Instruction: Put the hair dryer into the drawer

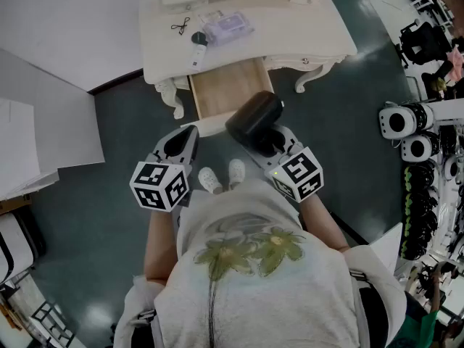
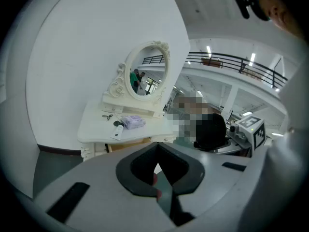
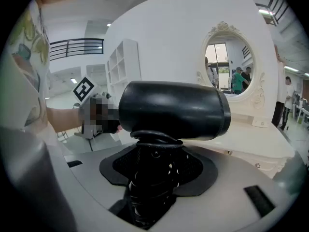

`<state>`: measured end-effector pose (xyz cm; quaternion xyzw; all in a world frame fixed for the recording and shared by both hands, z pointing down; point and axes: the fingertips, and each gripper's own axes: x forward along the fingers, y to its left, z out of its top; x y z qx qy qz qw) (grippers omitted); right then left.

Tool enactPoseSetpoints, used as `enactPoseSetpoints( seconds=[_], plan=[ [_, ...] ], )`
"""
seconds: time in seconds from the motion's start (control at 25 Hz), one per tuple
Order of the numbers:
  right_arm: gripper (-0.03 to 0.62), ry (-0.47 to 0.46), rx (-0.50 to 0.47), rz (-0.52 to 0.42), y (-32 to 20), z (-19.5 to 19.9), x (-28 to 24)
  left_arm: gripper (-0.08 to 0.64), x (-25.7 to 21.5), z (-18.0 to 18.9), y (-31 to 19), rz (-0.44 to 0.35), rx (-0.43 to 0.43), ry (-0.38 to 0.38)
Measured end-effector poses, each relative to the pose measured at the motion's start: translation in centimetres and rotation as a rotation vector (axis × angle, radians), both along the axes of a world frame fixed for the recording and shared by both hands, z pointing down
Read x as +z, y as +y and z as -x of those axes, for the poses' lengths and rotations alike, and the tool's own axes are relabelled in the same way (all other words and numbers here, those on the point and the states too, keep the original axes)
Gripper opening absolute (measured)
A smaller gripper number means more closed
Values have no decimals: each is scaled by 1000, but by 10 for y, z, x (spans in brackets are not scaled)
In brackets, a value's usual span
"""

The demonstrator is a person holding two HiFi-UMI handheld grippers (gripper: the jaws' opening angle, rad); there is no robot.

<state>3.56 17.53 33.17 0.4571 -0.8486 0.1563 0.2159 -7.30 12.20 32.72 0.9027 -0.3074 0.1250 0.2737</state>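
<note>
The black hair dryer (image 1: 254, 116) hangs just in front of the open wooden drawer (image 1: 225, 91) of the cream dressing table (image 1: 290, 20). My right gripper (image 1: 270, 142) is shut on its handle, which has the cord wound round it. In the right gripper view the dryer's barrel (image 3: 174, 110) lies crosswise above the jaws of the right gripper (image 3: 152, 175). My left gripper (image 1: 180, 145) hovers at the drawer's left front corner, its jaws together on nothing. The left gripper view shows that left gripper (image 2: 157, 178) aimed at the table (image 2: 96, 124) and the drawer (image 2: 128, 144).
On the tabletop lie a purple packet (image 1: 228, 26), a black-capped tube (image 1: 197, 49) and small scissors (image 1: 181, 26), below an oval mirror (image 2: 147, 74). The person's white shoes (image 1: 221, 176) stand before the drawer. White machines (image 1: 406, 122) line the right side; white boards (image 1: 43, 136) stand at left.
</note>
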Motion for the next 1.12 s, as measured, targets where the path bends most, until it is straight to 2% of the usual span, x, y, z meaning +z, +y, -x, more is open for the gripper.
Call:
enactPoseSetpoints(
  seconds=[0.36, 0.56, 1.12],
  plan=[
    [218, 36, -25, -35, 6, 18, -1, 9, 2, 17, 7, -19, 4, 17],
    [218, 97, -47, -53, 13, 25, -1, 9, 3, 26, 19, -26, 14, 26],
    [218, 193, -124, -72, -2, 30, 2, 9, 21, 35, 19, 15, 13, 2]
  ],
)
